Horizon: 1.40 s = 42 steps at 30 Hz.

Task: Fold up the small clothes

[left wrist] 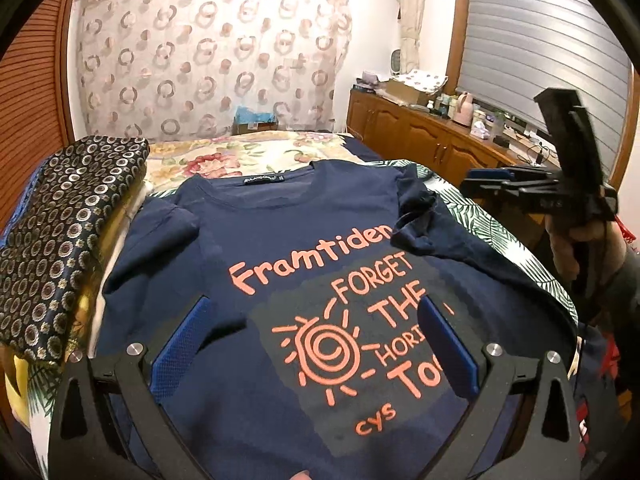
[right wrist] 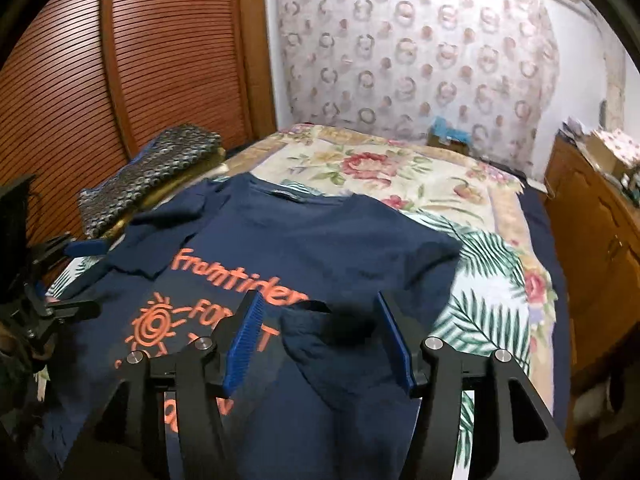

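Shirt flat on bed, sleeves folded inward for narrowing. Left gripper released above print; right gripper released over sleeve.

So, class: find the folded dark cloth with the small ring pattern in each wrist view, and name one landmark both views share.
Left wrist view: the ring-patterned cloth lies at the left edge, left of the navy T-shirt.
Right wrist view: it lies upper left, beyond the T-shirt's folded-in sleeve, near the wooden slatted doors.
Shared landmark: the orange "Framtiden" print on the T-shirt.
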### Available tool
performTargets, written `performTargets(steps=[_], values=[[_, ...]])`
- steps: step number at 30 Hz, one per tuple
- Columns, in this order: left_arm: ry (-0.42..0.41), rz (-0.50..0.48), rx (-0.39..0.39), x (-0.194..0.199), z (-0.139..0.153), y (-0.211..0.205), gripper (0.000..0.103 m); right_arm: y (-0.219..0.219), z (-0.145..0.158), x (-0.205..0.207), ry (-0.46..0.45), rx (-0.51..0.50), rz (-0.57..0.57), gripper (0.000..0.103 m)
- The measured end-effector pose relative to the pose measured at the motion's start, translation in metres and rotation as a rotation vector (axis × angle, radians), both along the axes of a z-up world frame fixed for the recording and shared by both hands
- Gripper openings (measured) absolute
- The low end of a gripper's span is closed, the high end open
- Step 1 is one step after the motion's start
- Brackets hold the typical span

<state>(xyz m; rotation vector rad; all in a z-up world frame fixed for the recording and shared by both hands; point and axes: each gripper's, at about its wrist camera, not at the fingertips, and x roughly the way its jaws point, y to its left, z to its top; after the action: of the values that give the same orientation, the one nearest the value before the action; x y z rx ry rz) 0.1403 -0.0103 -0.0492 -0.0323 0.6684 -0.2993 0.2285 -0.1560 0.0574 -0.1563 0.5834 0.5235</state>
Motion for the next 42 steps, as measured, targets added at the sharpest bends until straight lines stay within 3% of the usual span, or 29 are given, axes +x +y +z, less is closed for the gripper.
performTargets(steps=[4, 8, 12, 18, 22, 26, 31, 37, 42], values=[[-0.002, 0.008, -0.024, -0.004, -0.002, 0.004, 0.103, -0.033, -0.009, 0.024, 0.068, 0.017, -0.139, 0.059], [-0.008, 0.019, -0.026, -0.007, -0.003, 0.007, 0.103, -0.038, -0.018, 0.037, 0.103, 0.038, -0.169, 0.059], [-0.013, 0.034, -0.027, -0.011, -0.004, 0.011, 0.103, -0.019, -0.019, 0.046, 0.108, 0.053, -0.142, 0.059], [-0.016, 0.048, -0.026, -0.017, -0.004, 0.018, 0.103, 0.023, -0.028, 0.04, 0.112, 0.018, -0.001, 0.059], [-0.017, 0.059, -0.027, -0.018, -0.005, 0.022, 0.103, 0.044, -0.042, 0.032, 0.123, -0.059, 0.045, 0.05], [-0.013, 0.069, -0.039, -0.019, -0.008, 0.028, 0.103, 0.051, -0.046, 0.037, 0.109, -0.163, -0.008, 0.042], [-0.008, 0.082, -0.049, -0.019, -0.012, 0.035, 0.103, 0.045, -0.047, 0.046, 0.104, -0.185, -0.044, 0.008], [-0.012, 0.1, -0.054, -0.021, -0.013, 0.043, 0.103, 0.041, -0.035, 0.019, 0.078, -0.131, 0.082, 0.005], [-0.017, 0.118, -0.063, -0.02, -0.012, 0.05, 0.103, 0.02, -0.044, -0.005, 0.096, -0.176, 0.139, 0.005]])
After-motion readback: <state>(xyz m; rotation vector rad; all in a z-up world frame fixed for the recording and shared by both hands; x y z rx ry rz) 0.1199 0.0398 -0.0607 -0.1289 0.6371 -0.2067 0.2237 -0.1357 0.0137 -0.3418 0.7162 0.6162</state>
